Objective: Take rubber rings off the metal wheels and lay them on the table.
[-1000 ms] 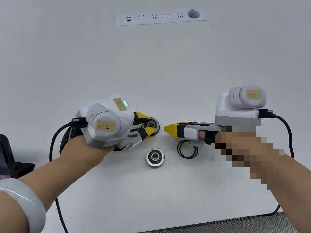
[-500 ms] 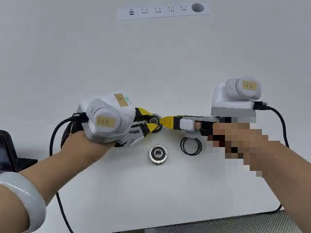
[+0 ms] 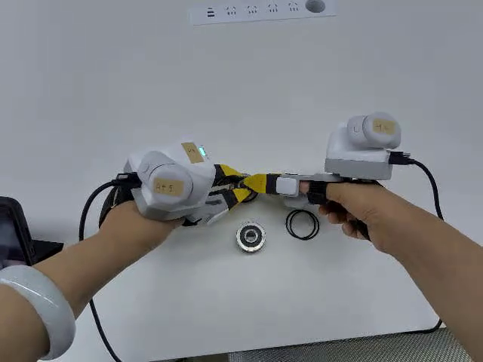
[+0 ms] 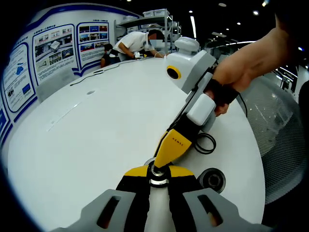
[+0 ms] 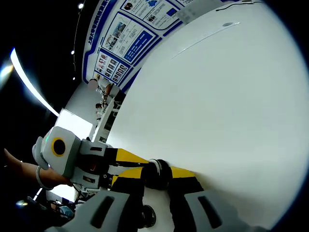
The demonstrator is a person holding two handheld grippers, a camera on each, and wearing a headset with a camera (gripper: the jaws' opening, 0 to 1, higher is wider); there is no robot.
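Over the middle of the white tabletop (image 3: pixel 339 90), my left hand-held gripper (image 3: pixel 232 188) is clamped on a metal wheel (image 4: pixel 155 176). My right hand-held gripper (image 3: pixel 256 183) meets it tip to tip from the other side, its jaws pinched on the same wheel's dark rim. Nearer me, a second wheel (image 3: pixel 250 236) lies flat, and just beside it two loose rubber rings (image 3: pixel 302 224) rest overlapping on the tabletop.

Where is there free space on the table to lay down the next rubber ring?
Free: the wide bare table beyond the left tongs and right tongs, up to the power strip; also the near edge below the loose wheel. Crowded: around the held wheel, loose wheel and laid rings.
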